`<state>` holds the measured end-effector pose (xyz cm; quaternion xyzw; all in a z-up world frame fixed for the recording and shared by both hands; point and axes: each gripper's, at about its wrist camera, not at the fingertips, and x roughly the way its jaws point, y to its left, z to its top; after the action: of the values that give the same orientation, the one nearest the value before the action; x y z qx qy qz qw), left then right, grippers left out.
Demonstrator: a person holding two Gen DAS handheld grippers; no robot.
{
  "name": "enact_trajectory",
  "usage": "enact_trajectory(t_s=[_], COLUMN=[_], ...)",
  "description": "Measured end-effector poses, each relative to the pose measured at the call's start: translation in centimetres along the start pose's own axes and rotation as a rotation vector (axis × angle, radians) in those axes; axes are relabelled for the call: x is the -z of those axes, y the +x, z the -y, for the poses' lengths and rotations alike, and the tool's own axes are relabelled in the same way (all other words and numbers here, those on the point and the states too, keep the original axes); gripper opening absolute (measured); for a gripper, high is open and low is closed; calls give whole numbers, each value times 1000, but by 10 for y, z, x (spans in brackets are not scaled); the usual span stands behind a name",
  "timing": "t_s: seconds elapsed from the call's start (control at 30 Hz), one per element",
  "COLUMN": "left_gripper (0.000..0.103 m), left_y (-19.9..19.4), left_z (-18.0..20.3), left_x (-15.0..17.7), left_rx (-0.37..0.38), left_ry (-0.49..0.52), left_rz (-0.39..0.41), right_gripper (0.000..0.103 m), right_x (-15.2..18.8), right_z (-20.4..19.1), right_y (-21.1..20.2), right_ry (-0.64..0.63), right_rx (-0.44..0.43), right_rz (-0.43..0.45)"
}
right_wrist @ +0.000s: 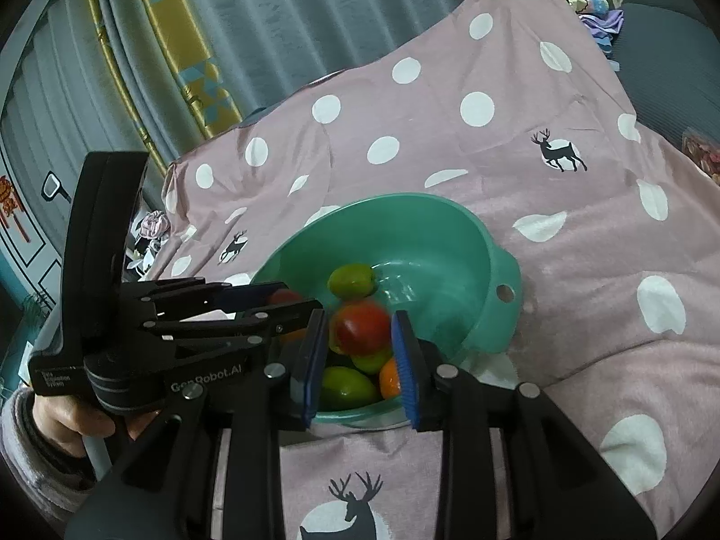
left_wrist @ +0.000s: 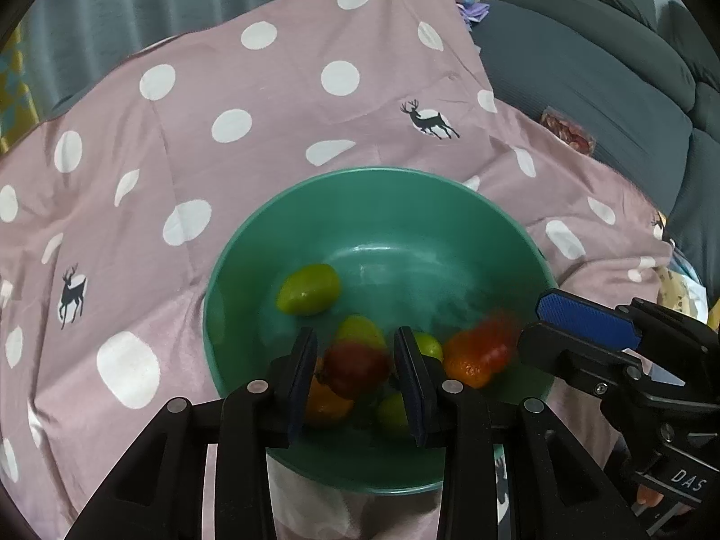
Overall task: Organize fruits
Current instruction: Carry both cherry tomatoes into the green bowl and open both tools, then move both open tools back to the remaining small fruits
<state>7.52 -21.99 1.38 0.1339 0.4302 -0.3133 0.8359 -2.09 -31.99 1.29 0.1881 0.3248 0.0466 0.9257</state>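
A green plastic basin sits on the pink polka-dot cloth and holds several fruits: green ones, a red apple-like one and orange ones. My left gripper hangs open just above the basin's near side, its jaws either side of the red fruit without touching it. My right gripper is open above the basin's near rim; it also shows in the left wrist view at the basin's right edge.
The pink cloth covers the whole surface and sags at its edges. A grey sofa stands at the right. Grey curtains hang behind. A snack packet lies on the sofa.
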Motion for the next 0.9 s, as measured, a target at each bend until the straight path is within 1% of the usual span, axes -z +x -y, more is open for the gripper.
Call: enact_trajectory(t_s=[0.13,0.17,0.2,0.27,0.33,0.37,0.4,0.47,0.5,0.57,0.63,0.67,0.7,0.73,0.8,0.9], left_gripper=[36,43,56,68,69,73,80,88,91,92,94,97,99,99,99,101], left_y=[-5,-7,-9,-17,-22,-24,-27,-34,-37,-44,-53,-58,-62,-70,-82,-107], left_z=[-2,-2,-3,-7,-12,-14,-15,-19,-21,-25,-29,-33,-35,-40,-49,-69], left_x=[-2,-2,-2,-1,0,0,2,5,6,11,17,21,23,29,37,55], left_rx=[6,7,7,4,7,8,3,-7,-6,-6,-15,-24,-27,-25,-20,-48], left_ry=[-17,-23,-30,-49,-73,-83,-93,-113,-120,-136,-149,-162,-172,-193,-223,-276], left_rz=[12,15,19,43,51,51,52,61,64,67,74,82,88,101,118,154], right_gripper=[31,33,34,41,43,46,48,54,57,66,71,73,74,77,78,81], right_x=[1,2,2,2,1,1,2,2,2,2,2,1,2,2,2,4], right_z=[0,0,0,1,0,0,-1,-1,-2,-2,-2,-2,-3,-4,-8,-17], right_y=[-2,-3,-3,-5,-8,-10,-12,-15,-16,-19,-24,-26,-29,-31,-35,-43], right_ry=[5,7,9,17,18,17,17,21,25,31,40,45,48,49,47,24], right_rx=[4,5,6,6,5,5,6,4,3,6,7,4,3,-2,-16,-45], right_rz=[5,8,10,13,20,25,29,35,37,44,55,58,62,63,61,73])
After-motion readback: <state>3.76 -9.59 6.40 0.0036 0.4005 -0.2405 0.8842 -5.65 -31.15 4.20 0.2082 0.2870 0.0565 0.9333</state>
